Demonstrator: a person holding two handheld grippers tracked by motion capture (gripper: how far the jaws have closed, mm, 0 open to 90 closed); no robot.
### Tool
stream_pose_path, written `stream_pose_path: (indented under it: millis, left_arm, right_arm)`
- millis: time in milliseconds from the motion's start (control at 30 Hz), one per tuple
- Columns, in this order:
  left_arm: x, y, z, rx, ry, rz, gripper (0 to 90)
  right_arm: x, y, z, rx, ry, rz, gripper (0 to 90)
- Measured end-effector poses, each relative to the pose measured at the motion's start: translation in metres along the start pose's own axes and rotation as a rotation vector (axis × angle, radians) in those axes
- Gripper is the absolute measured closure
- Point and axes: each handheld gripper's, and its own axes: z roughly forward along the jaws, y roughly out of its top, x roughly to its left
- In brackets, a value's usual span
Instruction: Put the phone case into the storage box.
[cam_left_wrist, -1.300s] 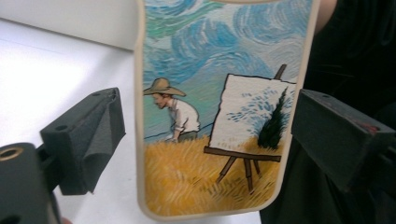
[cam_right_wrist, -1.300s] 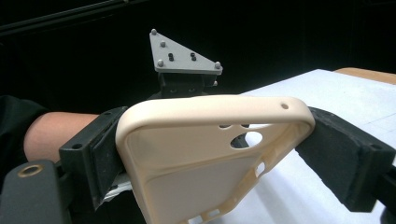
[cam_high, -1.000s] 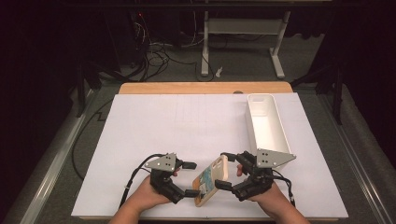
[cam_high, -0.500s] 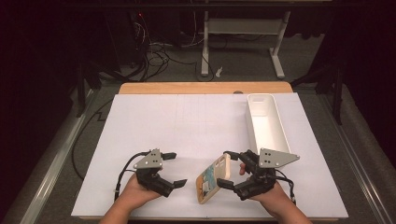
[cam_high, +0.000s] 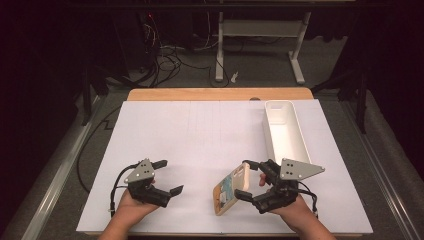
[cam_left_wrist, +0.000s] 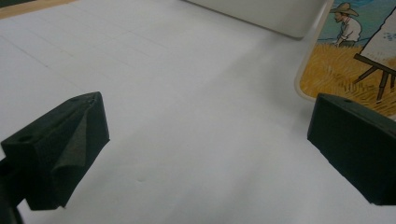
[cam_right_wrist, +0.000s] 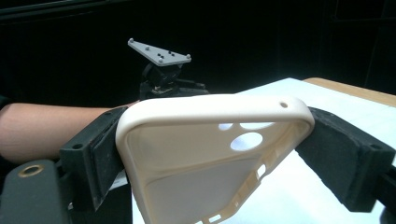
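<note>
High view first: we see the right gripper (cam_high: 248, 181) near the front edge of the bench (cam_high: 200, 135), its jaws clamped on a cream phone case (cam_high: 232, 189). We see the case standing tilted on its long edge between those jaws, one jaw against each long side, with its printed back facing away from the right hand (cam_high: 295, 212) and toward the left gripper (cam_high: 169, 176). We cannot tell whether its lower edge touches the bench or hangs just above it.

Right gripper view gives us the hollow inside of the case (cam_right_wrist: 210, 154) straight ahead of the jaws, with the camera cut-outs toward the right jaw and the black pads pressed on both rims. Beyond the case, we make out the left gripper with its grey plate (cam_right_wrist: 159, 51) and a forearm (cam_right_wrist: 51, 128).

We find the left gripper's jaws spread wide apart and holding nothing, well apart from the case. In the left gripper view (cam_left_wrist: 205, 135), the painted back of the case (cam_left_wrist: 350, 56), a figure in a hat in a yellow field, lies ahead of the right-hand jaw, not between the two.

A long white tray (cam_high: 300, 135) lies on the bench beyond the right gripper's jaws, just past its grey plate (cam_high: 299, 169).
</note>
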Motion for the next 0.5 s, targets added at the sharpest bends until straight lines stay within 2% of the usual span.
stream_pose_path:
  millis: [67,133,200,300,500]
  left_arm:
    - [0.0013,-0.0025,-0.0018,-0.009,0.007,-0.005,0.1]
    - [0.0023,-0.0041,-0.0026,0.006,0.033,-0.004,0.1]
    - [0.0037,-0.0051,-0.0033,-0.007,0.046,-0.021,0.1]
    - [0.0029,-0.0057,-0.0042,-0.027,0.070,-0.023,0.1]
    - [0.0029,-0.0072,-0.0041,-0.042,0.067,-0.039,0.1]
  right_arm:
    - [-0.0003,0.0002,-0.0006,-0.001,-0.005,-0.002,12.5]
    - [-0.0003,0.0004,-0.0012,0.000,-0.010,-0.005,12.5]
    - [-0.0003,0.0005,-0.0018,0.001,-0.017,-0.005,12.5]
    - [-0.0003,0.0010,-0.0027,-0.001,-0.028,-0.011,12.5]
    - [0.0004,0.0026,-0.0057,-0.001,-0.051,-0.021,12.6]
